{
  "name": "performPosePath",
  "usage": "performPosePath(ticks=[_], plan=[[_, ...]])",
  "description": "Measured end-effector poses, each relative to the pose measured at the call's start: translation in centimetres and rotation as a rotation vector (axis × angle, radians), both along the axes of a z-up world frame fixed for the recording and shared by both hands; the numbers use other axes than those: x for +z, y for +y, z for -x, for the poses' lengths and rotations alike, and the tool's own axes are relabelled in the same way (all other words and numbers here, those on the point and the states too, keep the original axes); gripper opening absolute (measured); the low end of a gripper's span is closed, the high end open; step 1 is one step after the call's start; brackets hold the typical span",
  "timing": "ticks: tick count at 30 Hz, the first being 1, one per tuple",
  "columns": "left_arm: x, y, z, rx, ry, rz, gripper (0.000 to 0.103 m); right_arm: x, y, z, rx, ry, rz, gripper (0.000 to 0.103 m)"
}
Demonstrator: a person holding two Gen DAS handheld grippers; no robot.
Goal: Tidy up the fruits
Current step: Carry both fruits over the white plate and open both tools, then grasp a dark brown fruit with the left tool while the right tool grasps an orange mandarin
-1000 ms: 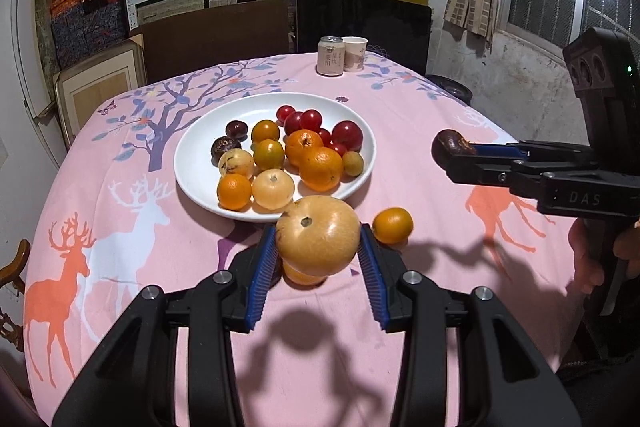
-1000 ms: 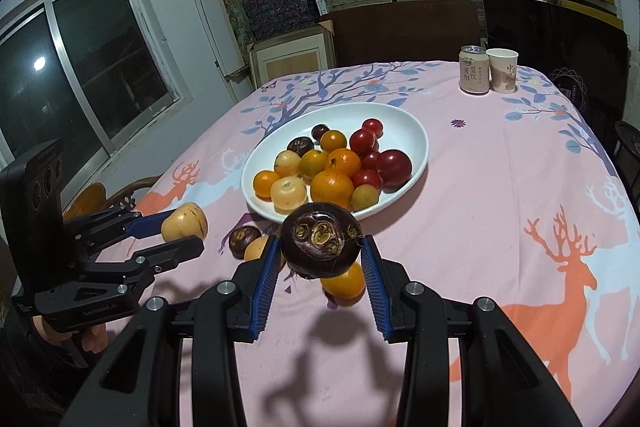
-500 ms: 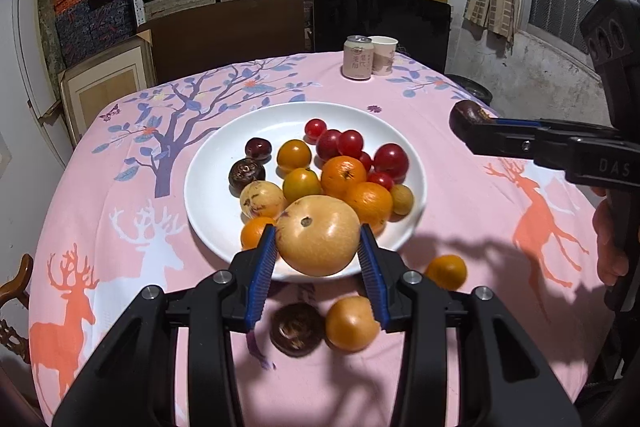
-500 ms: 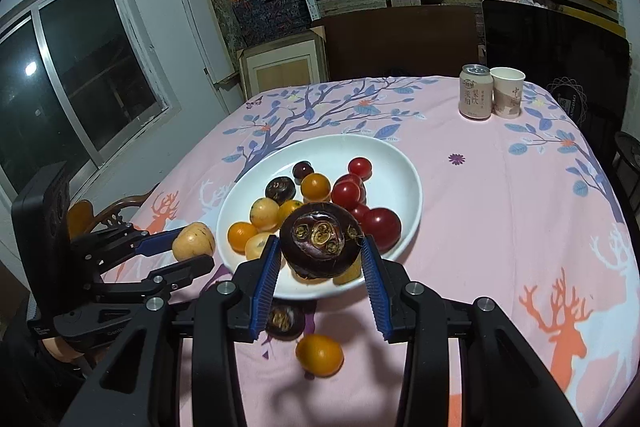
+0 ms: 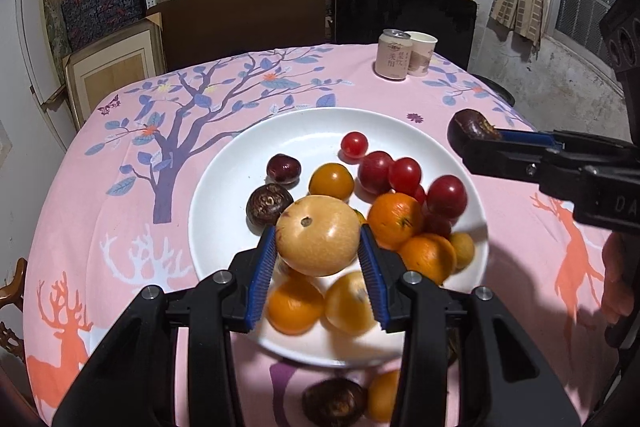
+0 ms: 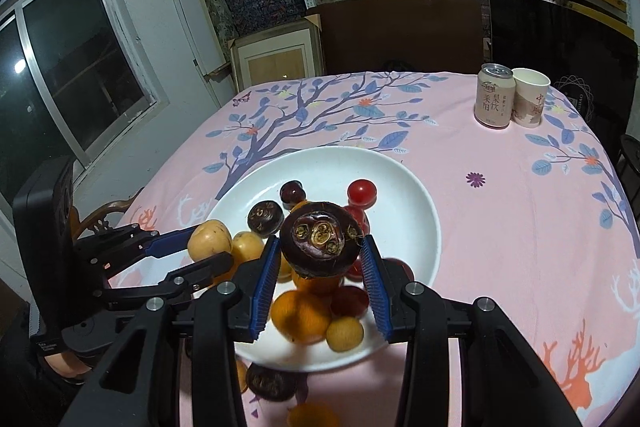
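My left gripper (image 5: pixel 318 263) is shut on a yellow round fruit (image 5: pixel 318 235) and holds it above the near half of the white plate (image 5: pixel 240 163). The plate holds several oranges, red tomatoes and dark fruits. My right gripper (image 6: pixel 319 269) is shut on a dark purple mangosteen (image 6: pixel 319 242) above the same plate (image 6: pixel 412 211). It also shows in the left wrist view (image 5: pixel 472 131), over the plate's right rim. The left gripper shows in the right wrist view (image 6: pixel 208 247), at the plate's left side. A dark fruit (image 5: pixel 334 401) and an orange (image 5: pixel 382 401) lie on the cloth in front of the plate.
A drink can (image 5: pixel 393 54) and a paper cup (image 5: pixel 420 53) stand at the table's far right. The pink tablecloth (image 5: pixel 120 187) covers a round table. Shelves and boxes stand behind it. A chair back (image 6: pixel 108 213) is at the left edge.
Both grippers have moved forward over the plate with their fruits still held. The loose fruits on the cloth now lie below and behind the fingertips.
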State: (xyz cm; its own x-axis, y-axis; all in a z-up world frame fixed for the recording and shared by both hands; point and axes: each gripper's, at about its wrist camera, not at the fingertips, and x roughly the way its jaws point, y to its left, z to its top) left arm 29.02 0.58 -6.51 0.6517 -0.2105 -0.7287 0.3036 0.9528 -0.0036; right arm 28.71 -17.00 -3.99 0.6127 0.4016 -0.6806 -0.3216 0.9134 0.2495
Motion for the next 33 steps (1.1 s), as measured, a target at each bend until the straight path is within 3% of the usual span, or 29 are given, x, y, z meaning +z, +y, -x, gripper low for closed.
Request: performPosePath(ticks=[4, 6, 12, 18, 26, 33], plan=[[-1.2, -0.2, -2.2, 0.018, 0.043, -0.009, 0.044, -1.2, 0.9, -2.0, -0.001, 0.034, 0.008, 0.043], [-1.4, 0.1, -2.5, 0.051, 0.035, -0.013, 0.067, -1.6, 0.9, -2.4, -0.014, 0.043, 0.009, 0.045], [-0.5, 1.1, -0.3, 0.056, 0.000, 0.002, 0.080, -1.8, -0.6, -0.6, -0.042, 0.034, -0.014, 0.054], [-0.4, 1.2, 5.0, -0.015, 0.001, -0.013, 0.081, -1.9, -2.5, 4.1, -0.036, 0.032, -0.032, 0.055], [-3.7, -0.9, 12.0, -0.104, 0.085, -0.043, 0.081, -5.1, -2.5, 9.9, -0.034, 0.034, 0.025, 0.057], [-5.7, -0.6, 13.0, -0.077, 0.124, -0.070, 0.064, -6.7, -3.3, 10.2, -0.064, 0.045, 0.016, 0.057]])
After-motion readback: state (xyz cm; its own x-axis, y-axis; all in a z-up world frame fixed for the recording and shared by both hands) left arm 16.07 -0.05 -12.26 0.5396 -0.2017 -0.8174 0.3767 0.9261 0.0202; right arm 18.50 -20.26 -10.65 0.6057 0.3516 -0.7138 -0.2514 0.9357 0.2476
